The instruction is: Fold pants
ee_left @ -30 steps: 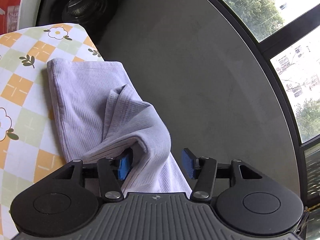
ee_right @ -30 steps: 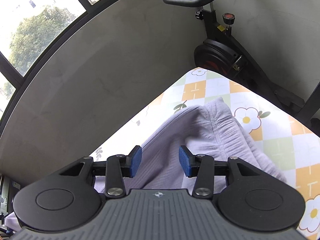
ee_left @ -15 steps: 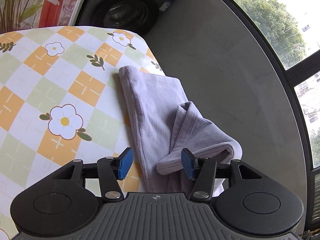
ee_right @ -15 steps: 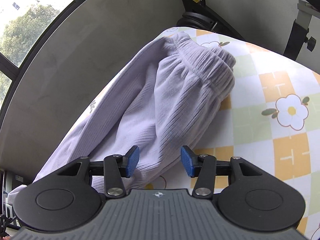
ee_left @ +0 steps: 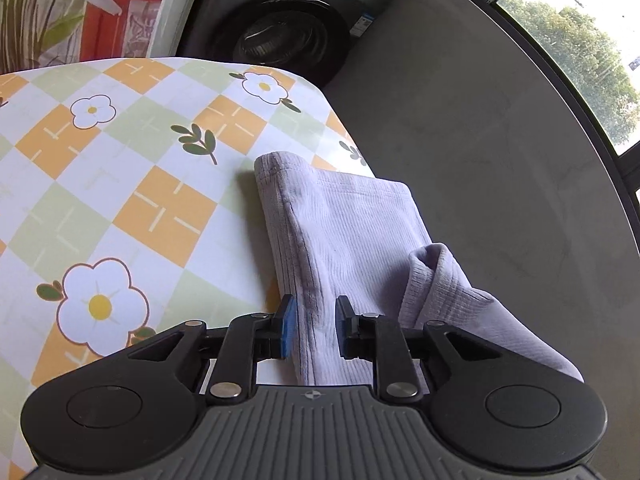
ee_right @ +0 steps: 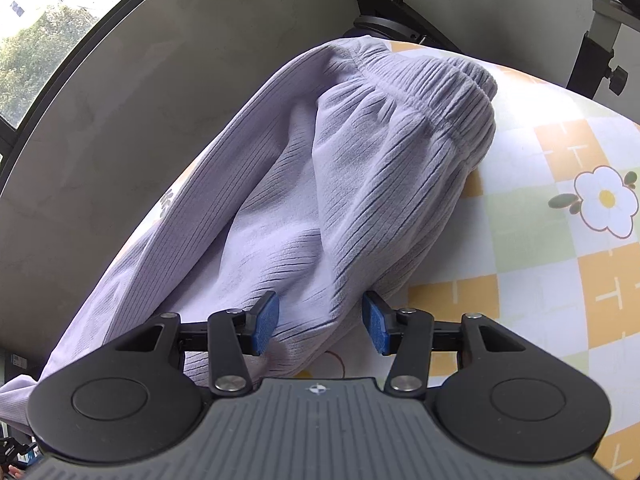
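Lilac ribbed pants lie along the far edge of a flower-patterned table. In the left wrist view the leg end (ee_left: 344,224) lies flat, with a loose fold (ee_left: 460,300) hanging over the table edge. My left gripper (ee_left: 314,330) has its jaws narrowed around the leg's left edge; fabric sits between the blue pads. In the right wrist view the bunched waistband (ee_right: 432,92) is at the far end. My right gripper (ee_right: 320,322) is open, its pads straddling a thick fold of the pants (ee_right: 320,208).
The tablecloth (ee_left: 120,184) has orange and green checks with white flowers. A dark washing machine (ee_left: 288,32) stands beyond the table's left end. An exercise bike (ee_right: 384,12) and a stand (ee_right: 600,40) are past the waistband end. Grey floor and windows lie beyond the edge.
The left gripper moved left along the leg and narrowed its jaws around the leg's edge. The right gripper moved closer to the pants, its open pads now around a fold.
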### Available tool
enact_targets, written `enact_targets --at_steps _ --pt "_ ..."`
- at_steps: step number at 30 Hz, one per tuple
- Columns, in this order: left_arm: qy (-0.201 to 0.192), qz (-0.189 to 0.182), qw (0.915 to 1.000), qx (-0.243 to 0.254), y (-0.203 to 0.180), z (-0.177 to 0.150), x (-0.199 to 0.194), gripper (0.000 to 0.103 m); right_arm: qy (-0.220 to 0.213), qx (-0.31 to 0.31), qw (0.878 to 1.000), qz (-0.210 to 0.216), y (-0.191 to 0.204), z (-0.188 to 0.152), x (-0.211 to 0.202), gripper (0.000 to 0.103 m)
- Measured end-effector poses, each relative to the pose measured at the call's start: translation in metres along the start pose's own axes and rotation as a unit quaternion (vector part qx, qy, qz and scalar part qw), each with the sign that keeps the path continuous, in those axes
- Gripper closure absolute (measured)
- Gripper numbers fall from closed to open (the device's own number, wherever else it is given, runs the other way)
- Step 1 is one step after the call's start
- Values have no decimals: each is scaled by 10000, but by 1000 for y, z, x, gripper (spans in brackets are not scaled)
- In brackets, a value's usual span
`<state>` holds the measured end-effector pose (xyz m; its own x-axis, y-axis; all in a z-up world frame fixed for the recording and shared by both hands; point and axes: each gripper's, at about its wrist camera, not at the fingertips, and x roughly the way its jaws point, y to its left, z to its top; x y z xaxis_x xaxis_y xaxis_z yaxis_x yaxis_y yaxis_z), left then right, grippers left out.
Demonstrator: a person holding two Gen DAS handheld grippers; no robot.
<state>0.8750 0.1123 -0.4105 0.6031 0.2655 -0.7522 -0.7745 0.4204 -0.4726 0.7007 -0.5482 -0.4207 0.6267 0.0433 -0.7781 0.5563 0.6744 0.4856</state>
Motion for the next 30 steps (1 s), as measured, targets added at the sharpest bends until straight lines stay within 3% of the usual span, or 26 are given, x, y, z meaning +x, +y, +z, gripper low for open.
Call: enact_targets --at_steps 4,10,11,12,19,21,26,30 --pt "-50 152 9994 296 -4 6 12 74 22 -23 10000 -61 4 -3 1 52" --pt "-224 269 9988 354 -5 15 27 71 27 -128 9997 -226 10 -7 5 52" --pt "-234 300 9983 430 -7 15 28 74 17 -152 9996 -255 12 -7 7 53" --pt "-234 329 9977 535 -9 15 28 96 7 -158 9995 -274 13 -6 7 53" --pt "-461 449 9944 838 -5 1 -7 96 -90 -168 9994 -278 13 2 15 56" --pt "-515 534 9934 875 4 -5 -25 96 -112 -113 9996 -248 8 5 15 59" --pt "-518 847 9929 649 44 -16 -65 96 -81 -197 9997 -135 -4 12 13 85" --pt "-530 1068 9913 551 74 -31 -100 96 -46 -414 9991 -114 -17 17 6 92"
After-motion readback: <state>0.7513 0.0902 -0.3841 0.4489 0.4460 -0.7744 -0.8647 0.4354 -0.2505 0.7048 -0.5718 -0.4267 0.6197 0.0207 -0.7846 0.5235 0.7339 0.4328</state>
